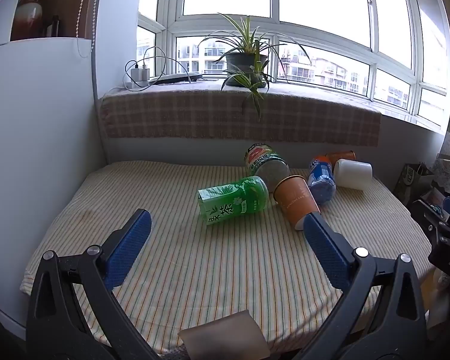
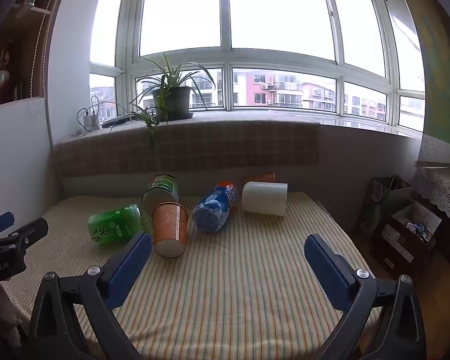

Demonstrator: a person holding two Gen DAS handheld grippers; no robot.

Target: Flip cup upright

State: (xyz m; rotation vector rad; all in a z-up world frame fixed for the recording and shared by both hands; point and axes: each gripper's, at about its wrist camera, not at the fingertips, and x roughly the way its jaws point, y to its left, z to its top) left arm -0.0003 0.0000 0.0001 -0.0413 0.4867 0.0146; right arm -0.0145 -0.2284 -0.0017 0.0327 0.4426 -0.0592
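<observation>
Both grippers, left (image 1: pixel 226 223) and right (image 2: pixel 227 244), jaws released, two orange cups (image 1: pixel 295 199), one white cup (image 1: pixel 352 174), all toppled

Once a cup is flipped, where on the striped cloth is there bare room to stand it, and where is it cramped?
Bare striped cloth spans the near half, between both open grippers and the cups. Another free patch lies left of the green tea cup. It is crowded mid-table: that cup, the orange cup, blue cup and white cup lie tipped close together.
</observation>
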